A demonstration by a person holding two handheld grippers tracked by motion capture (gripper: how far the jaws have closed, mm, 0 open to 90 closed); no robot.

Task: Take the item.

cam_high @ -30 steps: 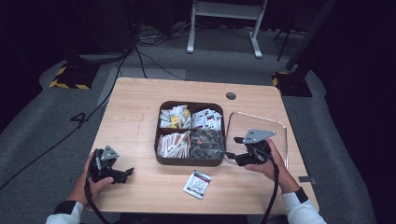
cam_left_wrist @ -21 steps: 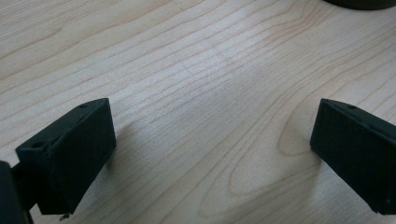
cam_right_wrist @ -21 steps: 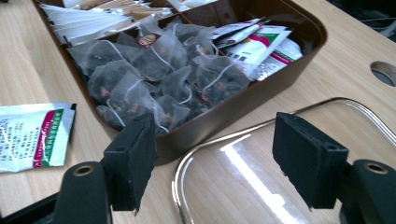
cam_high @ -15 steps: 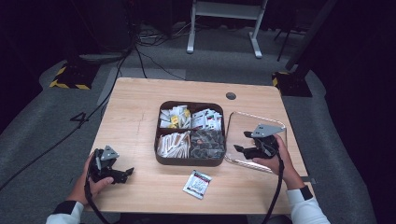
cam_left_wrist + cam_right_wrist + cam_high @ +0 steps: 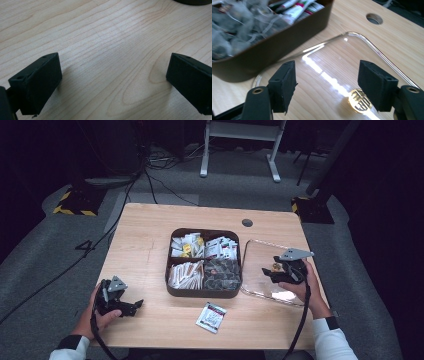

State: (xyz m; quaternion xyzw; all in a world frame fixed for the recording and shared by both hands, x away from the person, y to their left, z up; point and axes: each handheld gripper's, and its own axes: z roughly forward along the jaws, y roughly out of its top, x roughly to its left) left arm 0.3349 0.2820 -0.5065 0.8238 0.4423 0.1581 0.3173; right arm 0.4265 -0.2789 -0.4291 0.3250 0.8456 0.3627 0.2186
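The right gripper (image 5: pixel 327 86) is hovering with fingers wide apart and holding nothing over the clear plastic lid (image 5: pixel 260 265), which is lying on the wooden bench (image 5: pixel 145 235) beside the brown box (image 5: pixel 204 292). The left gripper (image 5: pixel 112 82) is resting open and holding nothing.

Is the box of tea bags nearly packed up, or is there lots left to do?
Partly done: the brown box has all four sections filled. In hand: the right gripper, jaws open, hovers over the clear lid lying beside the box, gripping nothing. Probably left: one packet lies loose on the table, and the lid is off. The left gripper rests open, empty.
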